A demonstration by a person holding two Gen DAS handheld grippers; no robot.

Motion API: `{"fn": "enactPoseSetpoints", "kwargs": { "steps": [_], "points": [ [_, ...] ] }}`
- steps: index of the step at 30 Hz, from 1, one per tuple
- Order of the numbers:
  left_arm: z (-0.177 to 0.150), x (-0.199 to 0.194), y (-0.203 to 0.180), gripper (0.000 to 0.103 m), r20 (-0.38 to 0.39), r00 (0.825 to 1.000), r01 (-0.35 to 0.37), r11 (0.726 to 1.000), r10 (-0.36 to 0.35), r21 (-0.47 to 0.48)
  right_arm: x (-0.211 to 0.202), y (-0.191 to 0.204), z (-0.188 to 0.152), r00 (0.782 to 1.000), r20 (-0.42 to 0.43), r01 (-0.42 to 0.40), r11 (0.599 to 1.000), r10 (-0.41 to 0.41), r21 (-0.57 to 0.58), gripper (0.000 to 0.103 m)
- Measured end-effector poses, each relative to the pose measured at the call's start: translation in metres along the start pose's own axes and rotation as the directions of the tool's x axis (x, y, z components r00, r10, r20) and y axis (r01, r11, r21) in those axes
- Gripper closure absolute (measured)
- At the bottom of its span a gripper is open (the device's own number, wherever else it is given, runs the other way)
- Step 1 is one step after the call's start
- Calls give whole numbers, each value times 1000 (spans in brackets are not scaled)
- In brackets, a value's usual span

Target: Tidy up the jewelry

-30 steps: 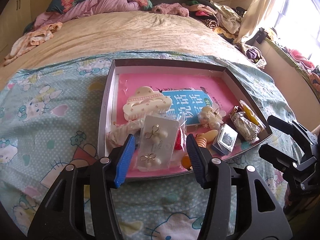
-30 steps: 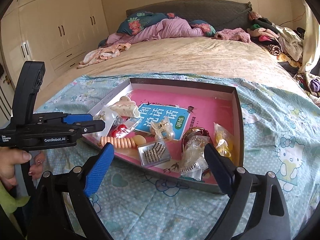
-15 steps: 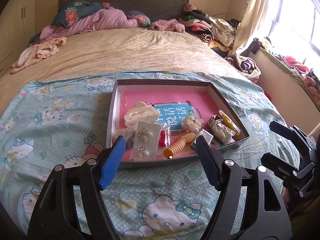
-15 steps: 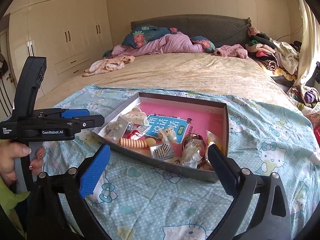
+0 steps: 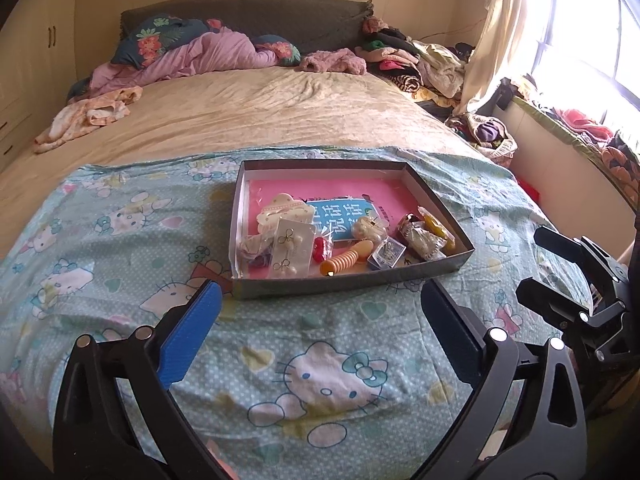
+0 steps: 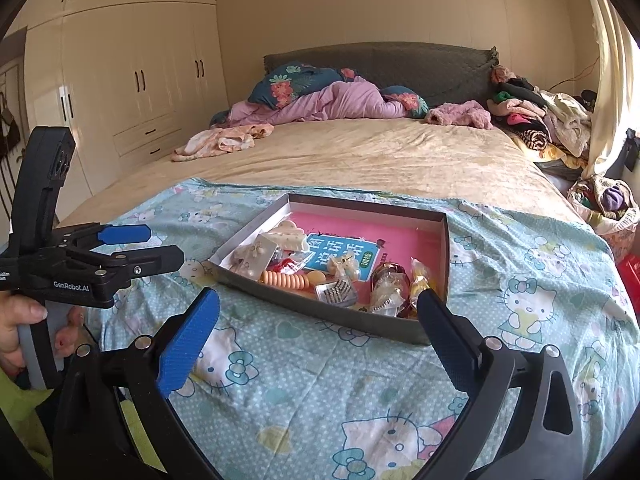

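Both my tongs are empty over the bed.
My left tongs [image 5: 318, 312] just opened wide; my right tongs [image 6: 318, 320] gape too, near the grey cardboard jewelry tray [image 5: 352, 280].

A cartoon-cat sheet [image 5: 320, 360] covers the bed's foot; clothes pile [image 6: 536, 116] beside the headboard [image 6: 400, 64].

Shallow grey box [image 5: 348, 280] on the bedspread holds jumbled jewelry (earring card [image 5: 291, 252] flat).
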State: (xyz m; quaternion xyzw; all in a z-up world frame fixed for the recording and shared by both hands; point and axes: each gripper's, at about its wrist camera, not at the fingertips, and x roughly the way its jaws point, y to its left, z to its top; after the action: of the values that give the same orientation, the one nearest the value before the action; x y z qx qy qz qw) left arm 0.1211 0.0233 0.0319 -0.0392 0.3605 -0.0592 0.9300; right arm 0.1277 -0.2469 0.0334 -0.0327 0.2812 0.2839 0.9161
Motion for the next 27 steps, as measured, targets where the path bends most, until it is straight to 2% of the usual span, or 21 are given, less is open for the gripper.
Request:
{"fn": "enactPoseSetpoints", "kwargs": {
  "steps": [9,16,27],
  "points": [
    [-28,-24,3,10,28,999,-25,999,26,-37,-10,6,-19,1000,-7,11,1000,-11,18,5],
    [-47,-25,2,10,15,999,-43,998,44,-41,-9,5,-36,999,-42,9,999,-7,45,5],
    [-57,-27,1,10,10,999,-46,998,46,-47,-11,12,-46,998,-59,-8,999,12,53,5]
  ]
}}
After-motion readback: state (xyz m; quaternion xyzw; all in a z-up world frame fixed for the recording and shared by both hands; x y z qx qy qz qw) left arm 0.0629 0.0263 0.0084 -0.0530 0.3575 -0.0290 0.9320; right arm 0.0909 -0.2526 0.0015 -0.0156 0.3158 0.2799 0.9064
